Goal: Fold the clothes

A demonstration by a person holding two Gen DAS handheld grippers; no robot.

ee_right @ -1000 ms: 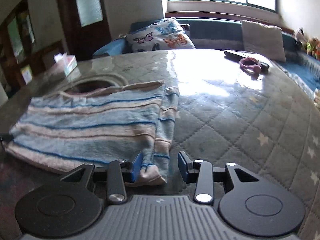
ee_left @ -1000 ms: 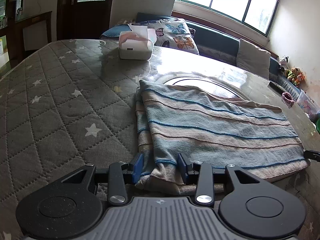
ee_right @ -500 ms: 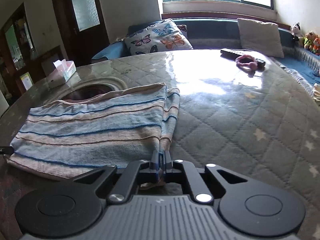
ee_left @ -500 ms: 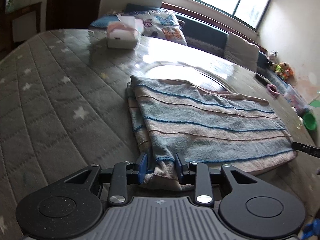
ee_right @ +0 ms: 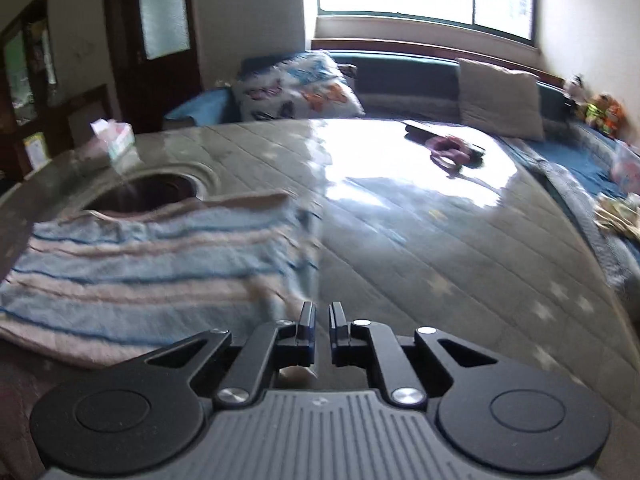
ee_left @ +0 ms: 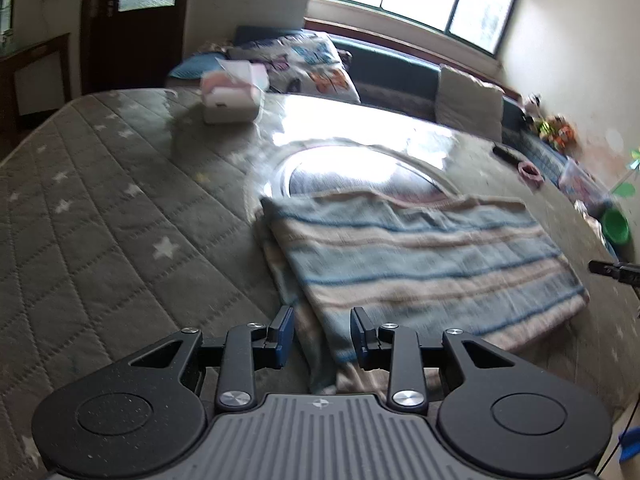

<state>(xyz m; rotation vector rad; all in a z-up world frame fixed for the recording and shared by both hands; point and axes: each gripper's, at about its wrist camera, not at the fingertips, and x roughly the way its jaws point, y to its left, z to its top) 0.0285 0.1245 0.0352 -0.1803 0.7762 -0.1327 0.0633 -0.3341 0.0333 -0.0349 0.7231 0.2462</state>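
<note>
A folded cloth with blue and beige stripes (ee_left: 420,256) lies on the quilted grey star-patterned table cover (ee_left: 100,240). My left gripper (ee_left: 322,338) holds the cloth's near left corner, and bunched fabric fills the gap between its blue pads. In the right wrist view the same cloth (ee_right: 152,256) spreads to the left. My right gripper (ee_right: 321,320) pinches its near right edge. Its jaws are opening by a sliver, with thin fabric between them and a pale scrap showing beneath. Both views are blurred by motion.
A tissue box (ee_left: 232,98) stands at the far left of the table. A round glossy recess (ee_left: 360,168) lies just beyond the cloth. A remote and a pink item (ee_right: 452,148) rest at the far right. A green bowl (ee_left: 616,226) sits off the right edge, and a cushioned bench runs under the window.
Both grippers closed on the cloth's near corners: the right from wide open to nearly touching, the left slightly narrower. Both views have risen a little, and the cloth's near edge lifts with them.
</note>
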